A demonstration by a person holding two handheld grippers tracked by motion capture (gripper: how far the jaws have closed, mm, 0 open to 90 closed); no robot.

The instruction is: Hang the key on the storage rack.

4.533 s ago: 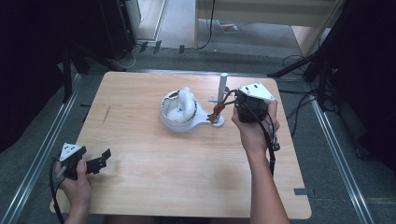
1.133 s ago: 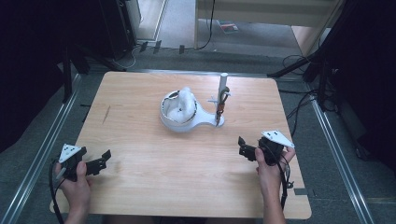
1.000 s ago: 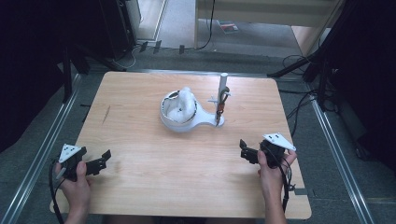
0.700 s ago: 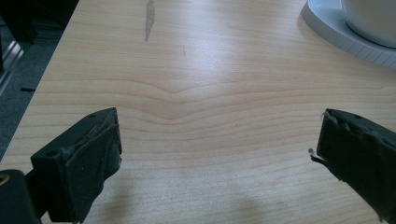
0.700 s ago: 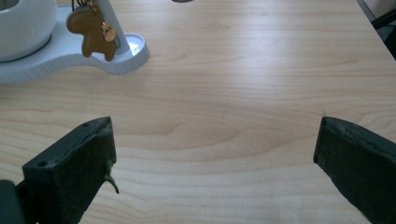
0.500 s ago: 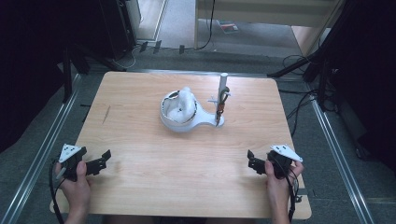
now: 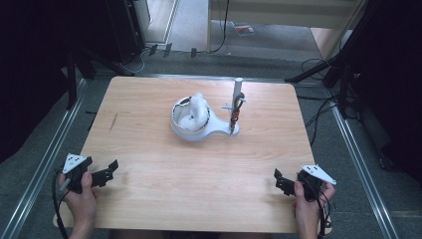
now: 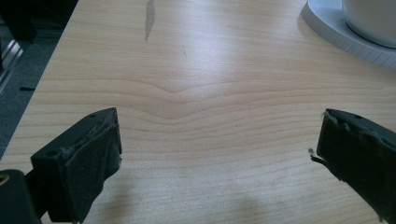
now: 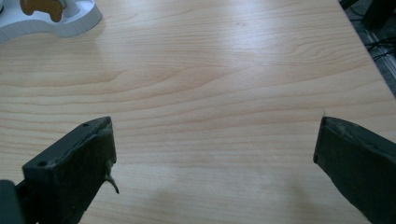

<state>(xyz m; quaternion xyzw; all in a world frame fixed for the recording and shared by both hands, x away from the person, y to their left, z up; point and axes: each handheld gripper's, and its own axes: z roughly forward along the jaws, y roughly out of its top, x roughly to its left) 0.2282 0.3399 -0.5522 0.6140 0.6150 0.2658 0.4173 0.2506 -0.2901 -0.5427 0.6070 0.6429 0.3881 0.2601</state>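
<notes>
My right gripper (image 7: 282, 182) has its fingers (image 9: 70, 172) spread wide w/ nothing between them but bare wood, and it now sits low at the near right corner of the counter (image 7: 149, 99). That's the big change: a few secs ago this hand was up at the middle of the counter, right at the grey post (image 7: 238, 92) on the white stand (image 7: 199, 122), and over the last sec it has slid back toward me, step by step, to the near edge. The left gripper (image 7: 102, 174) hasn't budged; its fingers (image 8: 79, 163) are also spread, empty, resting at the near left corner, same spot as before. In the right gripper view the stand's base is just at the top left w/ a small brown-orange bit (image 9: 42, 8) on it; the left gripper view catches the stand's ribbed rim at top right. From the high view the small brownish thing (image 7: 235, 115) hangs or leans against the post, touching it, well apart from both grippers; too small to tell exactly how it's attached. The white bowl part w/ something white heaped in it looks untouched. My read: right hand let go and retreated, so the placing at the post is prob done, and both grippers are parked at rest, approx symmetric. Nothing left in hand to place.
</notes>
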